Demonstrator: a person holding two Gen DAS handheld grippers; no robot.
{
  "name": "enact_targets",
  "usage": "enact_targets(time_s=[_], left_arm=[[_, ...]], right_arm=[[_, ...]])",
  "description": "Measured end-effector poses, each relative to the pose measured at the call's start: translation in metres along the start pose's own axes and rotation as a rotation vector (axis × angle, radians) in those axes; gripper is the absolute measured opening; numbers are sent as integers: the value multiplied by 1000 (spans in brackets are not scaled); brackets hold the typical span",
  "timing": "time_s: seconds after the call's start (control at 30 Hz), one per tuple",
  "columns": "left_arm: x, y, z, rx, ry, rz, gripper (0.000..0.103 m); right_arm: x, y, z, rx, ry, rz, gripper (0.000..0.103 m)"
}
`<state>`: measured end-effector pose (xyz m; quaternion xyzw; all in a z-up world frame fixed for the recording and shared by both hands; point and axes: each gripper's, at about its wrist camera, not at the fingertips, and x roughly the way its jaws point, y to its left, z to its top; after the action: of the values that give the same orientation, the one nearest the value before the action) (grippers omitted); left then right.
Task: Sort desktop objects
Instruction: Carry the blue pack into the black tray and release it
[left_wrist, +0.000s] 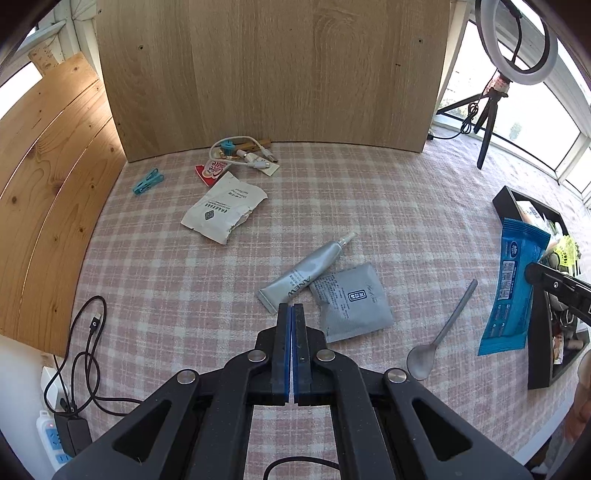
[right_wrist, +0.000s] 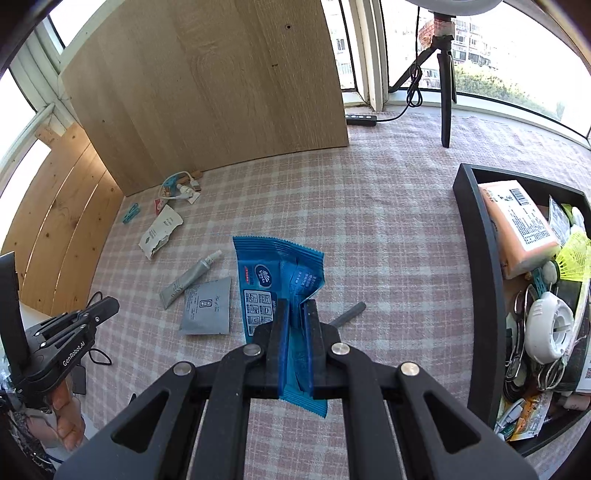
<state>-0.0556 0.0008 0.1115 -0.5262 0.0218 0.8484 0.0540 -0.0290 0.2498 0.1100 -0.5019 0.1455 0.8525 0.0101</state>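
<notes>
Right gripper (right_wrist: 295, 308): jaws clamp the blue wet-wipe pack (right_wrist: 275, 273), lifted off the tabletop (right_wrist: 388, 221) just left of the black tray (right_wrist: 480, 258), ready to drop in.
Left gripper (left_wrist: 291, 310): jaws pressed together, empty, waiting left of the tray above the silver tube (left_wrist: 303, 277).

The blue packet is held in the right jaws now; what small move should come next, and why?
Probably carry the blue packet rightward over the black tray and release it there. The right gripper already clamps it above the cloth, and the tray already holds sorted items.
</notes>
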Motion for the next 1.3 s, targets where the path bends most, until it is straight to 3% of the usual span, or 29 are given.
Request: enact_targets(time_s=[0.3,0.73,0.83,0.93,1.0,1.03,1.3], left_arm=[[-5,-79,-3,138,5,-95,0],[-12,-195,-11,298,13,-217,0],[-11,-207,-13,310,17,-222,0],[-9,-215,-15,316,29,-225,1],[-10,-218,-16,317,29,-221,3],[-11,-219,-16,317,26,-218,3],[-6,-193,-14,271,29,-169,4]], right_arm=[[-35,-57,-18,120,-38,-52,7],[-113,-207,-64,380,-105,-209,8],[-120,-228,-71,408,-104,-229,8],[-123,-242,-72,424,-105,-237,16],[-125,-246,-71,434,-109,-278,33],[-127,-246,-70,433,-118,-288,35],[-118,-227,-52,380,-124,-234,36]])
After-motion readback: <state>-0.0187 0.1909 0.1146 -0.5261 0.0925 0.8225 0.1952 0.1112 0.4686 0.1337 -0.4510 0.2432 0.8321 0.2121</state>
